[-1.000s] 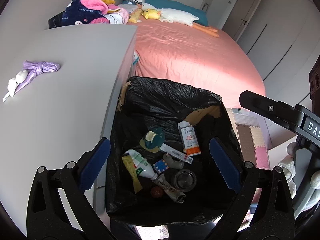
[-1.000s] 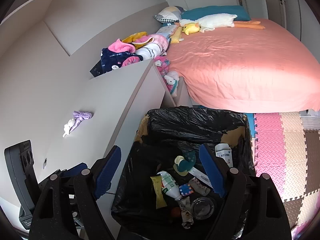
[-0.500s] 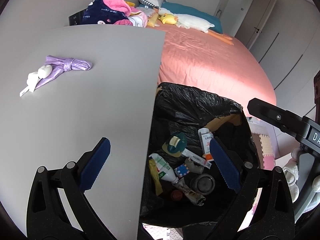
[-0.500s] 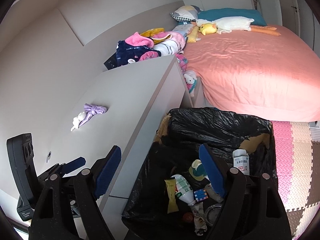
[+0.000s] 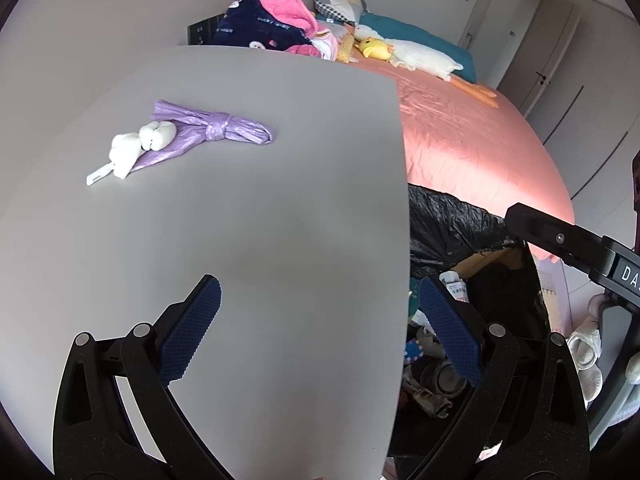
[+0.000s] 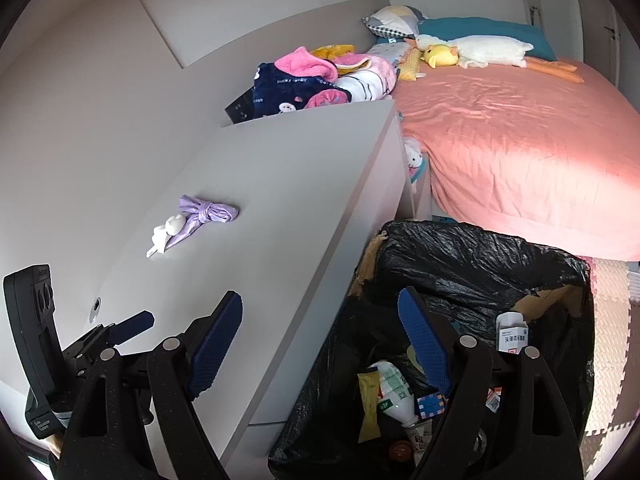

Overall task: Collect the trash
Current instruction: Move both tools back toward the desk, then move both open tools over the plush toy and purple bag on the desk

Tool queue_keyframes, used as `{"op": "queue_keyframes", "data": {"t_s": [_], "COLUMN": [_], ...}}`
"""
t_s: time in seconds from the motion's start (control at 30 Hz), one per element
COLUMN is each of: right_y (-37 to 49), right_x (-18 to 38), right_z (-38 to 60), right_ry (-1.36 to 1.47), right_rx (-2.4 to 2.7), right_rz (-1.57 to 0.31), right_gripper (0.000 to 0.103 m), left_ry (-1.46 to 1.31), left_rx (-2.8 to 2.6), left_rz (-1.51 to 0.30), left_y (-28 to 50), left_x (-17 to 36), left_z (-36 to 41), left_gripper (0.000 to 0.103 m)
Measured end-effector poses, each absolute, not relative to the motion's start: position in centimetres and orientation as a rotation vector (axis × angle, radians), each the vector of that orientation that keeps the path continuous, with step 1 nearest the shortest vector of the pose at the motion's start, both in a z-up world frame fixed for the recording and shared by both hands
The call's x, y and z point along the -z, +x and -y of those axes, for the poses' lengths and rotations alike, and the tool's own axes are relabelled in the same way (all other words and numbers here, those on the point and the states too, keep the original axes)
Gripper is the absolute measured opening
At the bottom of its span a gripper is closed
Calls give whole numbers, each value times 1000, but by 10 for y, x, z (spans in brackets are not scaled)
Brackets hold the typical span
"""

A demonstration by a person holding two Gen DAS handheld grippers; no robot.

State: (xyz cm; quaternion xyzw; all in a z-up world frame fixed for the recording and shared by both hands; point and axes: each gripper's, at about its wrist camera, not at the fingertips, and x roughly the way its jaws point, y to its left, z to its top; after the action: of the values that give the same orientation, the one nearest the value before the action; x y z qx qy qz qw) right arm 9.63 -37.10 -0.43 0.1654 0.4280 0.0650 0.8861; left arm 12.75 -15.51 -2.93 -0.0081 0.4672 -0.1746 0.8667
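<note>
Knotted bag and wad of tissue lie on cabinet top, ahead of left gripper's left finger. Lined bin beside cabinet, behind right finger; bed beyond.

Two hand-held grippers show: the left hand-held gripper and the right hand-held gripper, each with two blue pads. One grey surface carries two bits of trash: one knotted purple bag and one crumpled white tissue touching it. Beside the surface stands one bin with a black liner. Inside the bin lie one white bottle with a green label, one yellow wrapper and one small white box (the rest is too jumbled to count). Beyond the bin there is one pink bed bearing one white goose toy, one yellow duck toy and one heap of clothes.
</note>
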Motion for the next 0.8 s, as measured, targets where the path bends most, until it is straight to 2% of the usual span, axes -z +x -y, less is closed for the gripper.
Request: {"op": "queue_keyframes", "data": {"t_s": [0.8], "right_y": [171], "right_x": [26], "right_z": [291], "right_ry": [249], "right_rx": [-209], "right_rz": [-957], "right_gripper": [81], "left_ry": [-27], "left_rx": [200], "left_rz": [-921], "left_y": [188], "left_x": [37], "left_z": [63], "left_gripper": [96]}}
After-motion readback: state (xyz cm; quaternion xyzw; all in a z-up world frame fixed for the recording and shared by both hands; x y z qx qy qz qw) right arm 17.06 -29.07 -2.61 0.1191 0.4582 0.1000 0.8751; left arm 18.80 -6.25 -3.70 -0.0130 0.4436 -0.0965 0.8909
